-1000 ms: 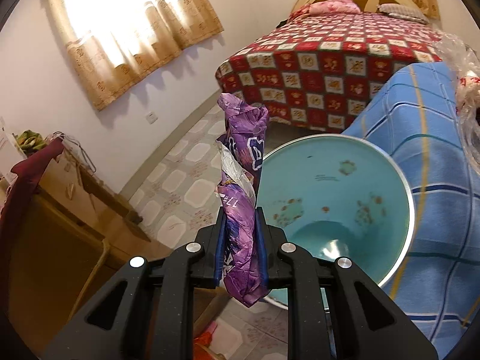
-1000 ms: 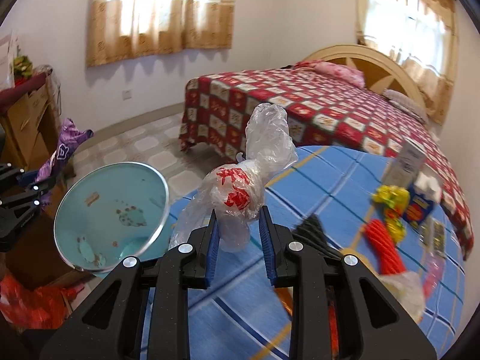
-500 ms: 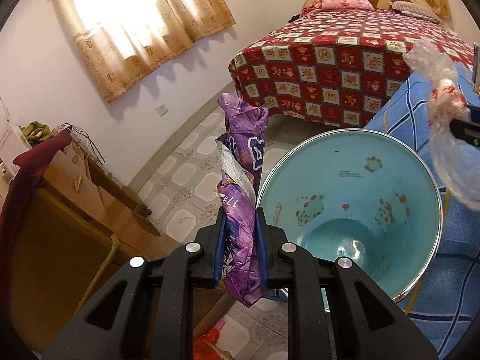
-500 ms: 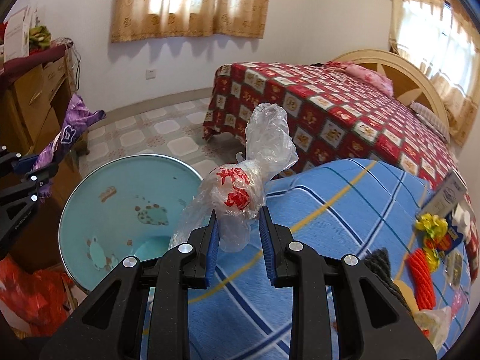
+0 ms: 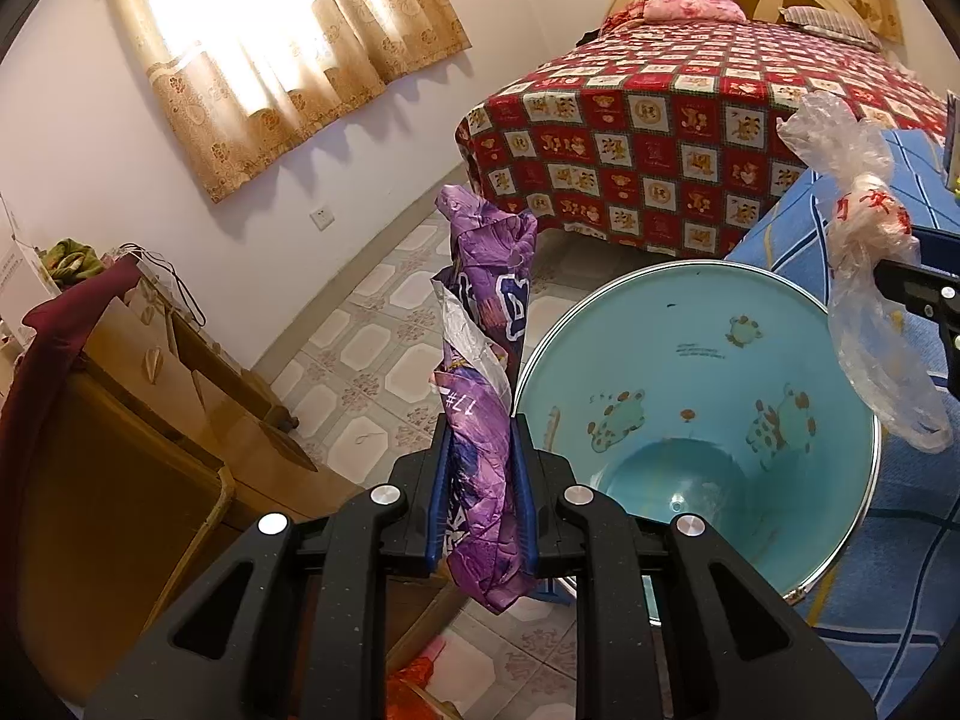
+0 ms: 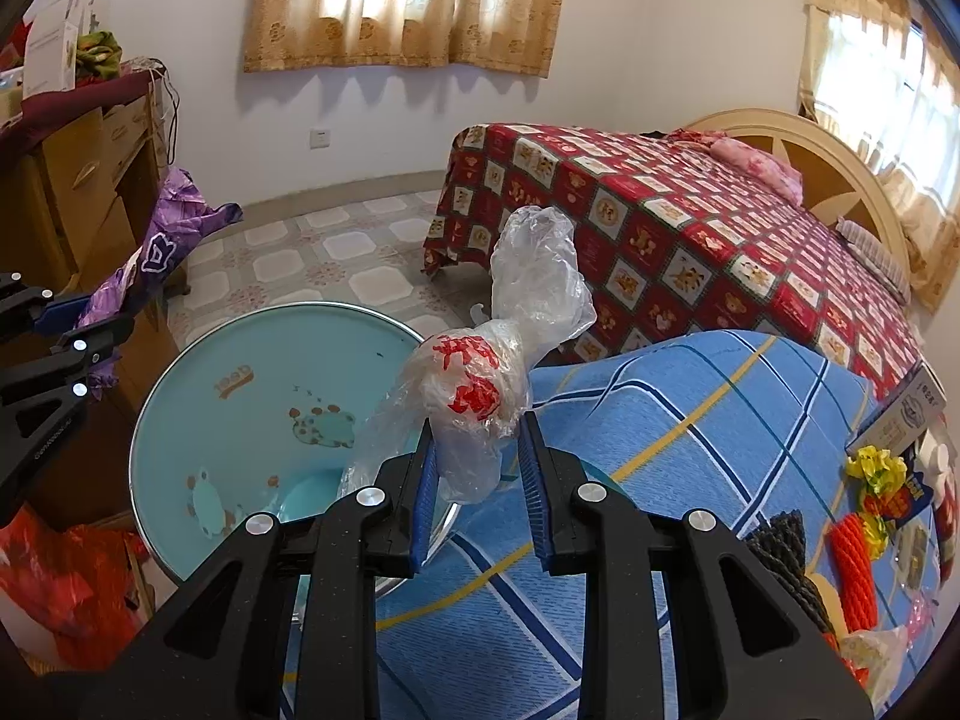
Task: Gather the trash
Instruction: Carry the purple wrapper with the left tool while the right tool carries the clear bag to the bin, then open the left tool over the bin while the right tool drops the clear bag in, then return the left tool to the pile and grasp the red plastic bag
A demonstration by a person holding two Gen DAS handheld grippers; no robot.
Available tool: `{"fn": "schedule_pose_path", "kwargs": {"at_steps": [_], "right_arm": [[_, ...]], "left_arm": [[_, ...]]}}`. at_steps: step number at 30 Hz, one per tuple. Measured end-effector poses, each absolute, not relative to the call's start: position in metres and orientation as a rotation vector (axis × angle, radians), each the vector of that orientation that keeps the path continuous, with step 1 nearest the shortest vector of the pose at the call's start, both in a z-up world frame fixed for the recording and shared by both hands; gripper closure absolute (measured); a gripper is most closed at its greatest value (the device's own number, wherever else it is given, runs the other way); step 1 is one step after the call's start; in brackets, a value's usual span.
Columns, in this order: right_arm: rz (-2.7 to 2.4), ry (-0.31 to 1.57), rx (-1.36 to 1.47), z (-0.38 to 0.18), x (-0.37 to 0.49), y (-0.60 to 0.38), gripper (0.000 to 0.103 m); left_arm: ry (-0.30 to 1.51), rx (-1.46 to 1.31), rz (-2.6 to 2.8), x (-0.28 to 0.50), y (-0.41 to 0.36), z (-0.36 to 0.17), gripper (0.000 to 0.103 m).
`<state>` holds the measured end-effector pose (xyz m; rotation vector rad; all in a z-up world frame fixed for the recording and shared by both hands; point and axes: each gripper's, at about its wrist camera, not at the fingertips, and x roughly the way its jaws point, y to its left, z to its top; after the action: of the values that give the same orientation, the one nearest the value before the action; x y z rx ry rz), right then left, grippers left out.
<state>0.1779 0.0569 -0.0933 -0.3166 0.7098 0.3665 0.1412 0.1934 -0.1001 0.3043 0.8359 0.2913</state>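
Left gripper (image 5: 480,501): I see it clamped tight on the purple wrapper (image 5: 486,360), which stands upright just left of the bin rim; the wrapper's lower end hangs below the pads.
Right gripper (image 6: 477,483): I read its fingers as narrowly apart, pinching the clear plastic bag (image 6: 492,384) with red print, held over the near edge of the bin.
Bin (image 6: 252,372): light blue, open-mouthed, beside the blue-checked table (image 6: 690,420); its bottom is partly hidden by my grippers.
Table items: an orange coil (image 6: 852,564) and bits at the right edge, cut off and too distorted for me to name.
Bed (image 5: 690,108): red patchwork cover, behind the bin.
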Motion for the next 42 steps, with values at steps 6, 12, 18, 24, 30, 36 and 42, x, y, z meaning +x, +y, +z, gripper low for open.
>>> {"fn": "schedule_pose_path", "kwargs": {"at_steps": [6, 12, 18, 24, 30, 36, 42], "right_arm": [[0.378, 0.707, -0.324, -0.094, 0.177, 0.061, 0.076], [0.389, 0.705, -0.328, -0.095, 0.176, 0.064, 0.076], [0.415, 0.699, -0.304, -0.096, 0.175, 0.064, 0.058], [0.408, 0.681, -0.283, -0.092, 0.172, 0.061, 0.048], [0.366, 0.66, -0.276, -0.084, 0.16, 0.047, 0.046], [0.233, 0.623, -0.244, -0.068, 0.121, -0.012, 0.043], [0.017, 0.587, -0.193, -0.062, 0.068, -0.106, 0.041]], "left_arm": [[0.836, 0.301, 0.279, 0.141, 0.19, -0.101, 0.084], [0.835, 0.288, 0.253, 0.14, 0.187, -0.1, 0.083], [0.825, 0.269, 0.218, 0.138, 0.181, -0.099, 0.054], [0.82, 0.257, 0.21, 0.137, 0.177, -0.098, 0.043], [0.822, 0.254, 0.198, 0.135, 0.173, -0.098, 0.038], [0.849, 0.265, 0.139, 0.125, 0.141, -0.114, 0.036], [0.861, 0.325, 0.032, 0.111, 0.09, -0.126, 0.036]]}}
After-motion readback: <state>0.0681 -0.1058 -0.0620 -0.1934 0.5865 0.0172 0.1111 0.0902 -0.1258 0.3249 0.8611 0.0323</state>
